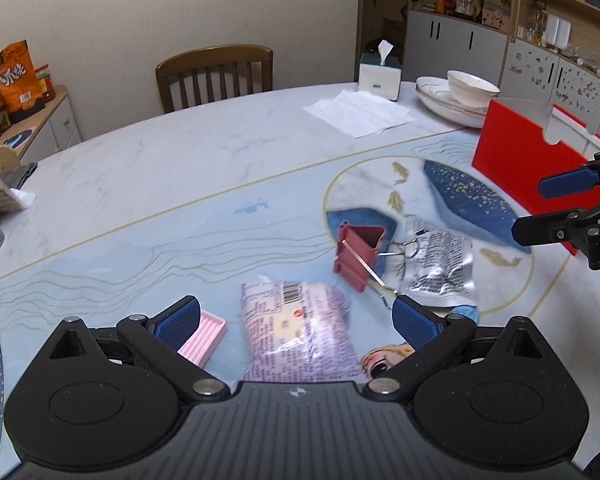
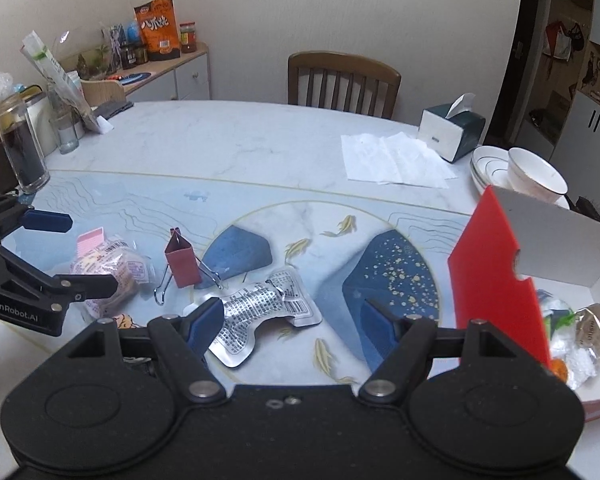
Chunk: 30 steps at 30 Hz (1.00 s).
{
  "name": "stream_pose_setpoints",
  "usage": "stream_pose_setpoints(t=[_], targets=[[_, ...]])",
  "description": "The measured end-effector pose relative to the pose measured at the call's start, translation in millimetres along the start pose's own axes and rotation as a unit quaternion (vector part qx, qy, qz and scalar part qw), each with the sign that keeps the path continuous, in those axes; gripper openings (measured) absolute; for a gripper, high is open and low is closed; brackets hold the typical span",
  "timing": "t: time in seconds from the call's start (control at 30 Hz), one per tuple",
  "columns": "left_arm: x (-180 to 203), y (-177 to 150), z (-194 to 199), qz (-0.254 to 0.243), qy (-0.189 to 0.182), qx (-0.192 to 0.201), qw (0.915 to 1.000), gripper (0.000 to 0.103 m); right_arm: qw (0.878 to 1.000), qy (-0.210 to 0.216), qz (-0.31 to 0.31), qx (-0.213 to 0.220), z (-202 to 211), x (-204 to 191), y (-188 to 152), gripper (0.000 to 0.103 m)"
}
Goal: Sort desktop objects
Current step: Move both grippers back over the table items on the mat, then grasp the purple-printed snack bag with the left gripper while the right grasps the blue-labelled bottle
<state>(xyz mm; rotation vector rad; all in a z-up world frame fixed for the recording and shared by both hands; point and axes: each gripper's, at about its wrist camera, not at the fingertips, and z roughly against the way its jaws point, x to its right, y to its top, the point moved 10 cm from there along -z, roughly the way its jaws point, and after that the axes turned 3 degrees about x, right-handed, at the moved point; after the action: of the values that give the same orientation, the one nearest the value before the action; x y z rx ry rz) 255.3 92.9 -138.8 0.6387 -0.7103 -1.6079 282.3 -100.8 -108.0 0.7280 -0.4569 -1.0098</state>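
Observation:
My left gripper (image 1: pixel 296 322) is open, its jaws on either side of a purple-white snack packet (image 1: pixel 298 334) lying on the table; it also shows in the right wrist view (image 2: pixel 112 270). A pink eraser-like block (image 1: pixel 204 336) lies left of the packet. A dark red binder clip (image 1: pixel 358 254) stands beyond it. A crumpled silver wrapper (image 1: pixel 440 266) lies to its right, and in the right wrist view (image 2: pixel 260 308) it sits between the jaws of my open right gripper (image 2: pixel 296 326). A red box (image 2: pixel 496 284) at the right holds several wrappers (image 2: pixel 580 340).
The table (image 1: pixel 160 184) carries white tissues (image 1: pixel 360 114), a tissue box (image 1: pixel 380 76), stacked white bowls (image 1: pixel 460 96), and glasses and a jar (image 2: pixel 20 152) at the left edge. A wooden chair (image 1: pixel 216 74) stands behind. A side cabinet holds snack bags (image 2: pixel 158 28).

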Motion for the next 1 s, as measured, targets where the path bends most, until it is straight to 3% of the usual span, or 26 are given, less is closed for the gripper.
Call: stream_pose_setpoints(t=[0.5, 1.0], targets=[[-1.3, -7.7, -16.1, -0.004, -0.006, -0.016, 0.9998, 0.103, 0.992, 0.093, 0.072, -0.051, -13.7, -66.4, -41.5, 0.075], [-1.7, -14.7, -32.1, -0.003, -0.009, -0.037, 0.9993, 0.099, 0.982, 0.116, 0.128, -0.072, -30.8, -93.8, -54.5, 0.073]])
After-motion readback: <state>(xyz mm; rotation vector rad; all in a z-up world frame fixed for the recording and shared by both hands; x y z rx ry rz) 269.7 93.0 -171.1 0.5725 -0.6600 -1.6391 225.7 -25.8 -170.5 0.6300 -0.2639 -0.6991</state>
